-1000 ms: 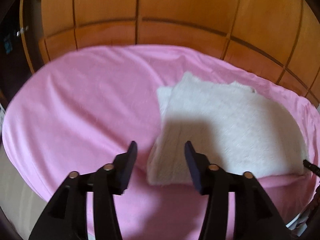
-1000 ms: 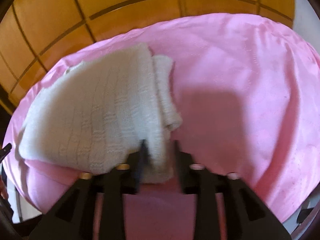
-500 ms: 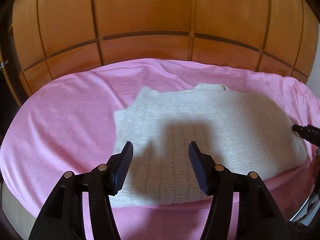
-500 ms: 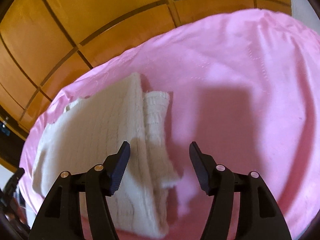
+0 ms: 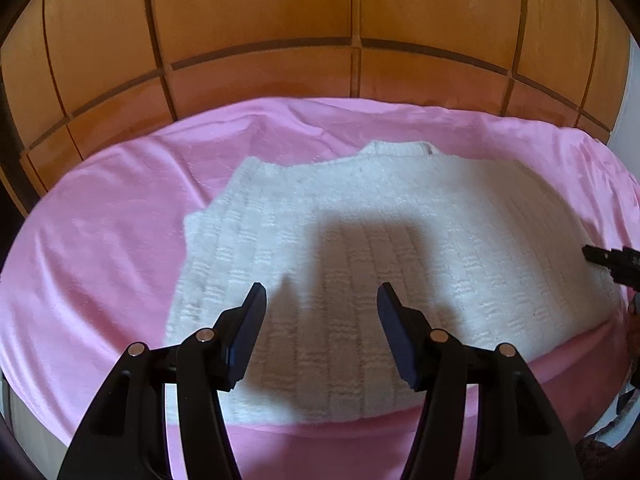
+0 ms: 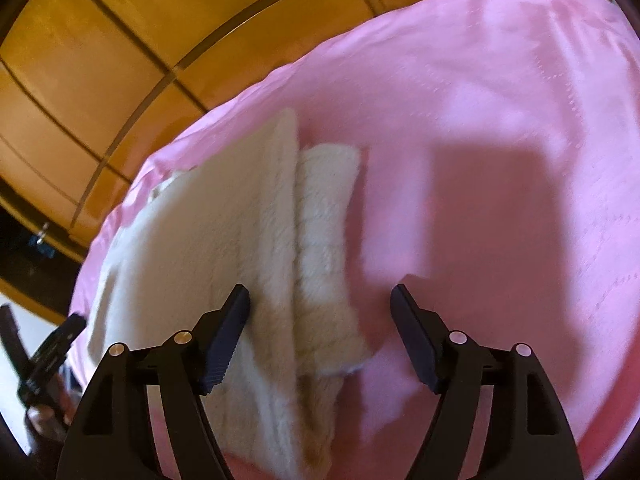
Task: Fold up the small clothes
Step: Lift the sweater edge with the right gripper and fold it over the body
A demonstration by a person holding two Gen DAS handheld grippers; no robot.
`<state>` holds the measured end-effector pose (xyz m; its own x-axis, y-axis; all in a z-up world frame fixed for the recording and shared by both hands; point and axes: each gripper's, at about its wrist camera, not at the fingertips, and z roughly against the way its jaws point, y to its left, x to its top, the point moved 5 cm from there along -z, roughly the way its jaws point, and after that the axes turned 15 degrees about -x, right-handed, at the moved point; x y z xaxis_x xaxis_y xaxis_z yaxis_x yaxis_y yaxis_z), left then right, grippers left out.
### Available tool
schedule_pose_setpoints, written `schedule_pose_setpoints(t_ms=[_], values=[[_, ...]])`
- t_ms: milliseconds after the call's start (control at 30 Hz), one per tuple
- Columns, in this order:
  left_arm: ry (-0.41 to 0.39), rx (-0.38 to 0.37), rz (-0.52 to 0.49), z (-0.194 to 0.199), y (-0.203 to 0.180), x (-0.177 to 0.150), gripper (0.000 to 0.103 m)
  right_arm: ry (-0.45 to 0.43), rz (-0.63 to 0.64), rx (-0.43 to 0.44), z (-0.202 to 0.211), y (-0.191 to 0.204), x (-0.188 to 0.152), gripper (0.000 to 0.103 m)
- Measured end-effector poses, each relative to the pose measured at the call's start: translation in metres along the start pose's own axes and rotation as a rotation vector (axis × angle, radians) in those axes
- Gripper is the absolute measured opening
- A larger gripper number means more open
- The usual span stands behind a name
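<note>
A white knit sweater [image 5: 400,240] lies flat on the pink sheet [image 5: 100,240], folded into a rough rectangle with its collar at the far side. My left gripper [image 5: 322,292] hovers open over the sweater's near middle, with nothing between the pads. In the right wrist view the sweater [image 6: 200,240] lies at the left, and a folded sleeve strip [image 6: 324,220] lies along its right edge. My right gripper [image 6: 320,294] hangs above the sleeve's near end. Its jaws are opening and the pads touch no cloth.
A wooden panelled headboard [image 5: 320,40] rises behind the bed. The right gripper's tip [image 5: 608,258] shows at the sweater's right edge. The left gripper [image 6: 48,356] shows at the far left, past the bed's edge. Bare pink sheet [image 6: 500,160] spreads right of the sweater.
My right gripper has let go of the sweater's edge, spread its jaws and drawn back. My left gripper has shifted right, from the sweater's left edge to over its middle.
</note>
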<state>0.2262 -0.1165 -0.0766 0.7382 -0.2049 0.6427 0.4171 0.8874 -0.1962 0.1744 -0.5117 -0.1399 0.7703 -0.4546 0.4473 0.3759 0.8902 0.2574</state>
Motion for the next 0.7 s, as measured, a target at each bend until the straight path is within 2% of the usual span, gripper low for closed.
schedule_pose_setpoints(t_ms=[33,133,200,300,500,700], values=[[0.005,-0.01,0.008,-0.003,-0.001,-0.001,0.057,0.009,0.009,0.018,0.0,0.002,-0.003,0.072],[0.028,-0.051,0.049,-0.013,-0.005,-0.003,0.056,0.027,0.028,0.037,0.0,0.009,-0.012,0.056],[0.032,-0.087,0.051,-0.018,-0.011,-0.003,0.056,0.039,0.018,0.057,0.0,0.01,-0.012,0.038],[0.085,-0.1,0.033,-0.034,-0.016,-0.009,0.05,0.051,0.028,0.079,0.003,0.016,-0.014,0.029],[0.093,-0.154,0.071,-0.042,-0.008,-0.013,0.051,0.007,0.06,0.108,0.028,0.048,-0.003,0.021],[0.066,-0.275,0.146,-0.036,0.004,-0.012,0.05,-0.073,0.13,0.248,0.075,0.129,0.023,0.019]])
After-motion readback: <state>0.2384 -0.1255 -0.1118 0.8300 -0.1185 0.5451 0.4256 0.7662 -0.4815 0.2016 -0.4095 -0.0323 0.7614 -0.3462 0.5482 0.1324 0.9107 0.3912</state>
